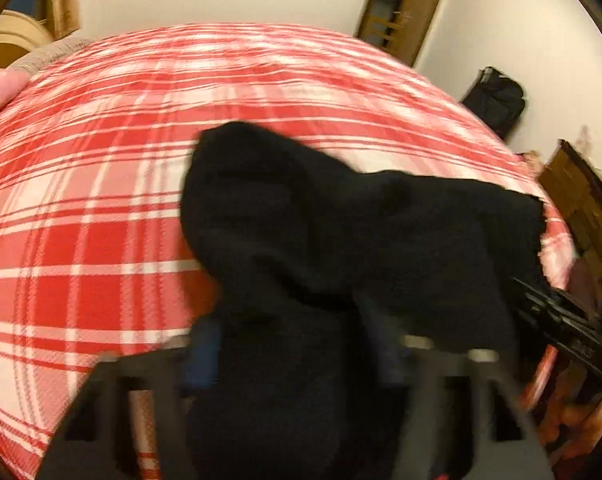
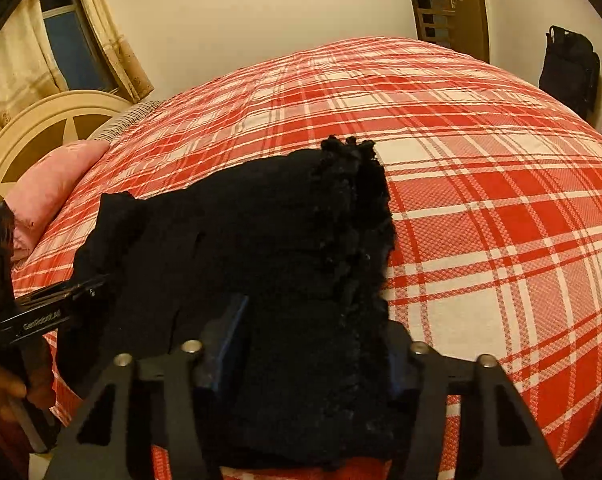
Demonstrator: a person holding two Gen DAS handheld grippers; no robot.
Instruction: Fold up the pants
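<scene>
The black pants (image 2: 237, 264) are bunched on the red plaid bed cover (image 2: 501, 216), near the cover's closest edge, and a fold is judged to be at the gripping stage: both grippers are set into the nearest cloth edge. In the right wrist view the right gripper (image 2: 305, 364) is seen with its fingers (image 2: 225, 340) at a middling width, a thick roll of the pants, frayed hem (image 2: 353, 184) included, filling the gap between them; the cloth is judged to be held. In the left wrist view, which is blurred, the left gripper (image 1: 293, 356) is seen with its fingers (image 1: 199, 360) narrowed, a wad of the pants packed between them; a hold is likely. The next move is judged to call for both held edges to be raised and carried together across the cover, kept level so that the cloth is laid flat
</scene>
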